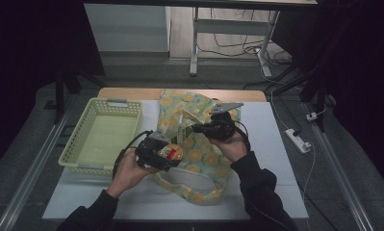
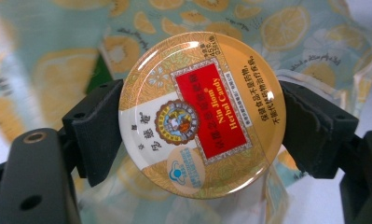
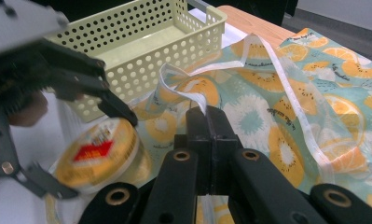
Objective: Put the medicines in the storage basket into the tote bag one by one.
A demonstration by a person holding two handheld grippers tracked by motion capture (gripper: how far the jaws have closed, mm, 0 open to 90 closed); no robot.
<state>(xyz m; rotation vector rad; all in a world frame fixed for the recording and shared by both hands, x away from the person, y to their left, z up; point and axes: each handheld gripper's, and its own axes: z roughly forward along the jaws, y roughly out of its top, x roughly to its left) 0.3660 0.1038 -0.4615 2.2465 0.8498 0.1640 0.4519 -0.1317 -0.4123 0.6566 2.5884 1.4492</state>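
On the worktop (image 1: 276, 159) we have the citrus-print fabric bag (image 1: 199, 149) lying spread out, with the pale green perforated basket (image 1: 103, 137) standing empty just to its left, apart from the action. The bag is slack, so we need something to lift its mouth: our right claw (image 3: 207, 112) is pressed together on the white trim (image 3: 193, 95) of the opening and pulls it up, probably to keep a gap, though the opening itself is hard to make out. Our left claw (image 2: 200, 126) pinches the round herbal candy tin (image 2: 202, 114) by its opposite edges, lid facing us, and holds it over the bag's near left side, close to the raised trim, seemingly so it can slide inside.
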